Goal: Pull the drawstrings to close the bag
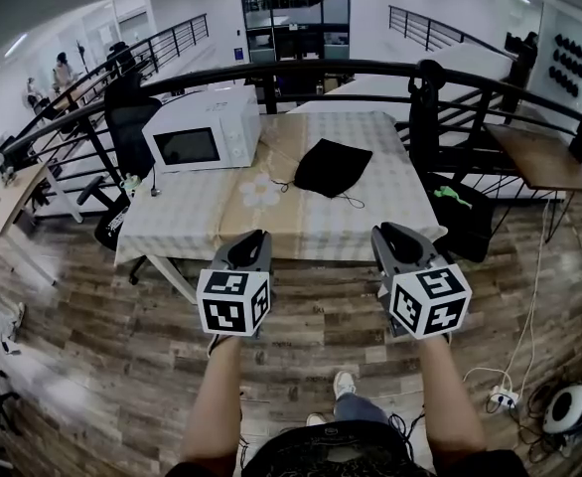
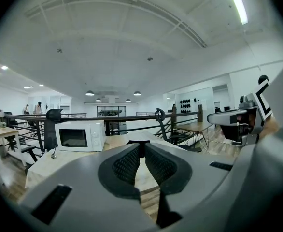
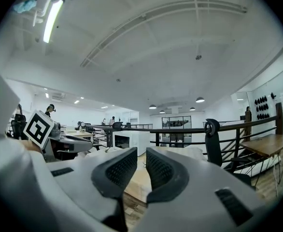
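A black bag [image 1: 331, 165] was seen lying flat on the table [image 1: 311, 222], towards its far right part, with its drawstrings [image 1: 351, 200] trailing loose over the cloth on the near side. A white microwave [image 1: 204, 132] was set on the table's far left corner, well apart from the bag. Both grippers were held side by side in front of the table's near edge, above the wooden floor [image 1: 122, 326], and neither was touching the bag or its strings. The left gripper [image 1: 254, 237] was shown with its jaws closed tip to tip, and nothing was held in them. The right gripper [image 1: 390, 232] was likewise drawn shut to a thin slit and was empty.
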A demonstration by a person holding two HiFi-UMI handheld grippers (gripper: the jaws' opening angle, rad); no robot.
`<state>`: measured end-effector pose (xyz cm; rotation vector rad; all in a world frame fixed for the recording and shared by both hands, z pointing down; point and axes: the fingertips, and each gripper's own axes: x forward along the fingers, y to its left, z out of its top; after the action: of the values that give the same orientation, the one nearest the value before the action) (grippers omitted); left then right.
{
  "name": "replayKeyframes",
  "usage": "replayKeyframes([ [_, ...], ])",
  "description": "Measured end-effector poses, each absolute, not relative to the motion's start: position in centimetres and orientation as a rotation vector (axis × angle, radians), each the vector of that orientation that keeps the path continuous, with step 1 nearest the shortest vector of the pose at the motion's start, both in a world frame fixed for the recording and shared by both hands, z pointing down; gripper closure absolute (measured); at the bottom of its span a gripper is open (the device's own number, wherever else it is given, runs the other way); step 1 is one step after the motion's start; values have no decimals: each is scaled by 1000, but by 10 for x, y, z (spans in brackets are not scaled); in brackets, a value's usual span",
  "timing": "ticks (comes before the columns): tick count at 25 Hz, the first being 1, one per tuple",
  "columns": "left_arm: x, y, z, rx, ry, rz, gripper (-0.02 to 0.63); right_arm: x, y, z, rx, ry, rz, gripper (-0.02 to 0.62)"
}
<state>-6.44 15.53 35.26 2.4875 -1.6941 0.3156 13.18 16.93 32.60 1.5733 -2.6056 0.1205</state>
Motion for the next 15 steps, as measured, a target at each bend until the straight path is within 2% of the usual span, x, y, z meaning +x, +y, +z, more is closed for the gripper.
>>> replayKeyframes([
  [3, -65, 149, 355, 2482, -1693, 322, 571, 131, 163, 329, 1567, -2606, 132, 520],
  [15, -70, 104, 361, 2458, -1699, 325, 509, 131, 113, 337, 1546, -2614, 141, 488],
])
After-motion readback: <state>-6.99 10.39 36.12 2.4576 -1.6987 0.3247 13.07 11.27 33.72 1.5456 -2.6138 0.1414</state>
